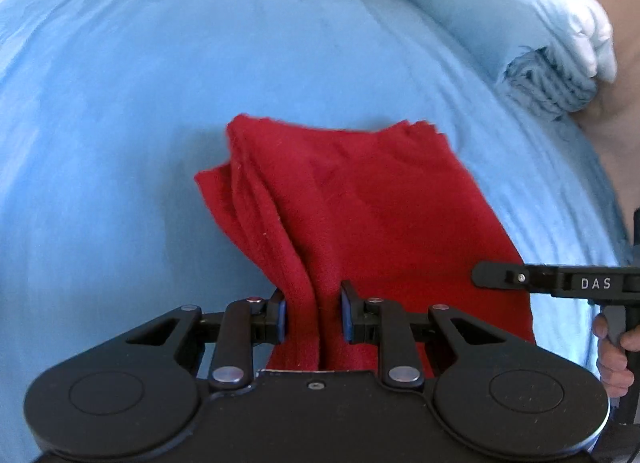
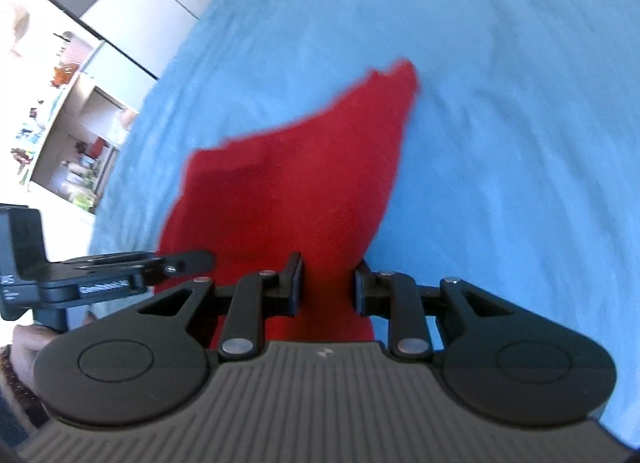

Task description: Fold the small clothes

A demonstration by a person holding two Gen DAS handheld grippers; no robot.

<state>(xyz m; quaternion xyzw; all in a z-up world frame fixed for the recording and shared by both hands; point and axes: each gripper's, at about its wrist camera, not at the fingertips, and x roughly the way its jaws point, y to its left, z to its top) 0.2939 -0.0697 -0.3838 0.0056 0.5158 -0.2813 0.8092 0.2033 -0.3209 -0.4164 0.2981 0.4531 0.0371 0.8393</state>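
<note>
A red cloth (image 1: 360, 199) hangs in folds over the blue bed sheet (image 1: 160, 83). My left gripper (image 1: 313, 313) is shut on a bunched edge of it, which runs between the blue pads. My right gripper (image 2: 328, 287) is shut on another edge of the same red cloth (image 2: 304, 191), which stretches away to a pointed corner. The right gripper's finger (image 1: 520, 277) also shows in the left wrist view, at the cloth's right edge. The left gripper's finger (image 2: 176, 261) shows in the right wrist view, at the cloth's left.
A rolled blue blanket (image 1: 500, 31) and a white pillow (image 1: 560, 11) lie at the far right of the bed. Shelves with small items (image 2: 76, 135) stand beyond the bed's left edge. The blue sheet (image 2: 500, 143) spreads wide around the cloth.
</note>
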